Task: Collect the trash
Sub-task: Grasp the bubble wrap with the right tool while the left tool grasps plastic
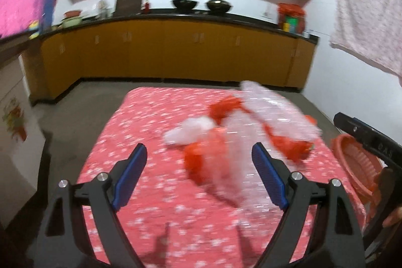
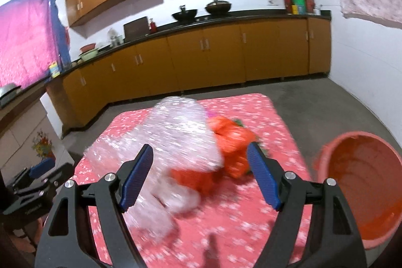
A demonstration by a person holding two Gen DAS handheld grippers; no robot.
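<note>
A pile of trash lies on the red flowered cloth (image 1: 150,117): clear bubble wrap (image 1: 271,112), red plastic scraps (image 1: 223,107) and white crumpled paper (image 1: 193,129). My left gripper (image 1: 199,160) is open and empty, above the cloth just short of the pile. In the right wrist view the bubble wrap (image 2: 173,132) and red plastic (image 2: 233,145) lie just ahead of my right gripper (image 2: 199,160), which is open and empty. An orange bucket (image 2: 361,182) stands to the right of the cloth. The right gripper's body (image 1: 371,145) shows at the left view's right edge.
The cloth (image 2: 251,205) covers a low table on a grey floor (image 2: 314,97). Yellow kitchen cabinets (image 1: 176,52) with a black counter run along the far wall. The orange bucket (image 1: 356,162) sits by the table's right edge. A white cabinet (image 1: 15,132) stands left.
</note>
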